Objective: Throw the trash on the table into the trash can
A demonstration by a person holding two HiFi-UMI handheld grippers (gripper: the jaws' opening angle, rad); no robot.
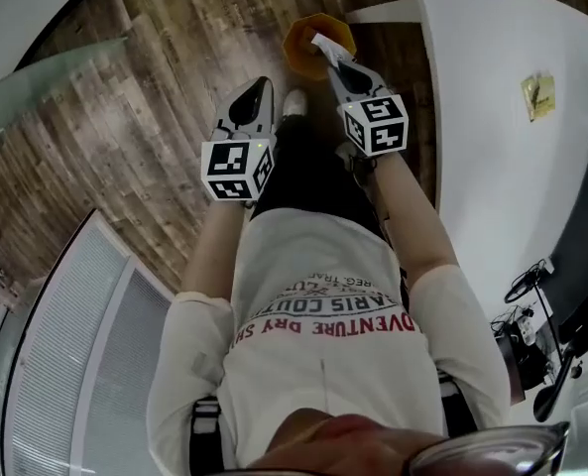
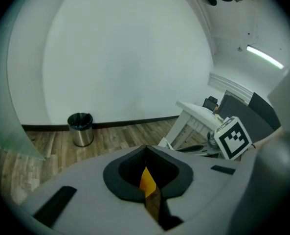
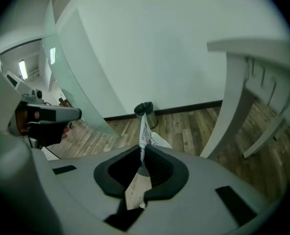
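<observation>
Your right tongs (image 1: 333, 62) pinched a white paper scrap (image 1: 322, 43) above the orange container (image 1: 295, 53) on the floor (image 1: 125, 117) beside the desk (image 1: 492, 167), well apart from the metal trash can (image 3: 145, 114) by the wall (image 3: 159, 53). Your left tongs (image 1: 263, 86), alongside, were pressed together.

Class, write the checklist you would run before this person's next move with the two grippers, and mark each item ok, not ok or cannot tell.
1. Right gripper holds the white paper: ok, jaws closed on it.
2. Left gripper holds the orange scrap: ok, pinched between the jaws.
3. Trash can in sight: ok, it stands by the wall.
4. Grippers over the can: not ok, wooden floor lies between.
5. Table cleared: not ok, a yellow scrap lies on it.
</observation>
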